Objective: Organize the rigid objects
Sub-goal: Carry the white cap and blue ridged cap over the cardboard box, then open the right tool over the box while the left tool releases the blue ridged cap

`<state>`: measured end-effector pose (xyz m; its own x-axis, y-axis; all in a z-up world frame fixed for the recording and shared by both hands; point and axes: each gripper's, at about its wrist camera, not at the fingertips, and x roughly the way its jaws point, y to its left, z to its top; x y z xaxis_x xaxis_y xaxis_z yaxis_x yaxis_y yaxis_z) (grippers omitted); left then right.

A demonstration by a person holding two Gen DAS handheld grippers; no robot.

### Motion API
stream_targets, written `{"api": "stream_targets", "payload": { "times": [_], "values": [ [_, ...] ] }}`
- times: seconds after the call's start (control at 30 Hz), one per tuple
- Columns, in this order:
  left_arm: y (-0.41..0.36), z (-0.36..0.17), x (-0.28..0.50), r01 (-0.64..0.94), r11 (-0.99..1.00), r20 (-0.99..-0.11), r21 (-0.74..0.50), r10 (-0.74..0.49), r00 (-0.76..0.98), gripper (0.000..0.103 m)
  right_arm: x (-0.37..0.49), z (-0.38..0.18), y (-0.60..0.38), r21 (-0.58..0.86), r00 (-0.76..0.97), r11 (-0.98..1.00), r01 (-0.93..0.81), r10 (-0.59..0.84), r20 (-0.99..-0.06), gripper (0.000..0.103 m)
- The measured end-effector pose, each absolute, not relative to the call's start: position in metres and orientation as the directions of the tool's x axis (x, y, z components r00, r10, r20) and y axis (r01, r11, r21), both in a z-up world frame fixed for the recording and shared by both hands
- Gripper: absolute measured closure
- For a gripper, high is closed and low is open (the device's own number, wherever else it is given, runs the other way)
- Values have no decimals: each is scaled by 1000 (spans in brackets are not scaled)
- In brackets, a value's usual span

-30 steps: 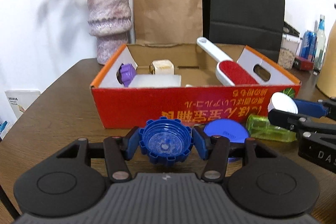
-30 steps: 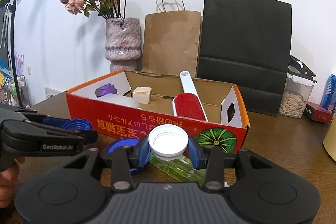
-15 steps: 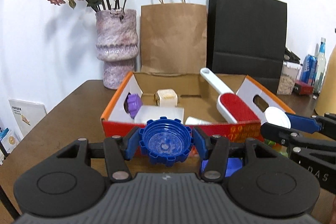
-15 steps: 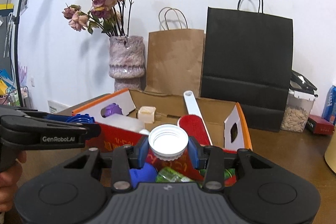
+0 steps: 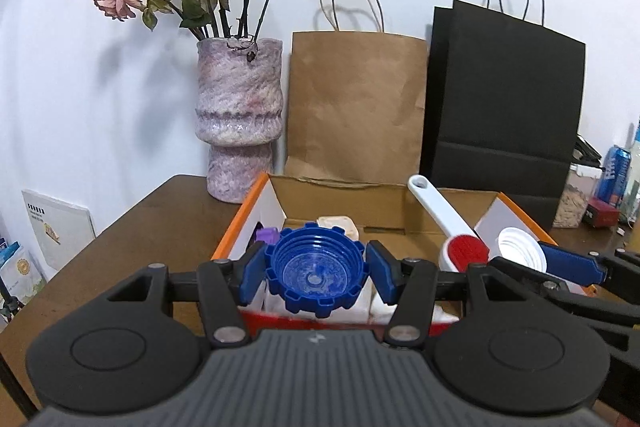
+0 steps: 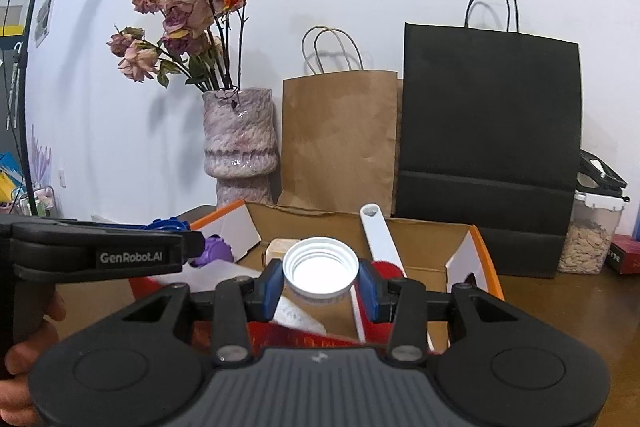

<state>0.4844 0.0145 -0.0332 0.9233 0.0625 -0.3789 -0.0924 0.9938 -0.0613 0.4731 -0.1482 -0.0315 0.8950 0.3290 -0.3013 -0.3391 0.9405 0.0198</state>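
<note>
Your left gripper and right gripper are matte black, with blue pads and silver pivot screws. Each has a grey ribbed body flanked by round black discs. White "GenRobot.AI" lettering marks the left one's side.

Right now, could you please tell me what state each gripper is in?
Left gripper: closed on the blue screw cap.
Right gripper: closed on the white screw cap.

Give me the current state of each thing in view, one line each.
left gripper: shut on blue cap
blue cap: held above box, hollow side facing camera
right gripper: shut on white cap
white cap: held above box, hollow side up
cardboard box: open, partly filled
lint brush: leaning in box
</note>
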Motion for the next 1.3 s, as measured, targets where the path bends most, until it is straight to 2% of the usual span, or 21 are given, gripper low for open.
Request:
{"api": "stream_targets", "payload": {
  "times": [0.63, 1.3],
  "values": [
    [12, -34, 549, -86, 996, -362, -30, 69, 930, 47, 540, -33, -136, -7, 894, 941, -339, 319, -313, 64],
    [15, -44, 572, -106, 994, -391, -5, 95, 916, 47, 561, -41, -130, -41, 877, 939, -342, 303, -373, 64]
  ]
}}
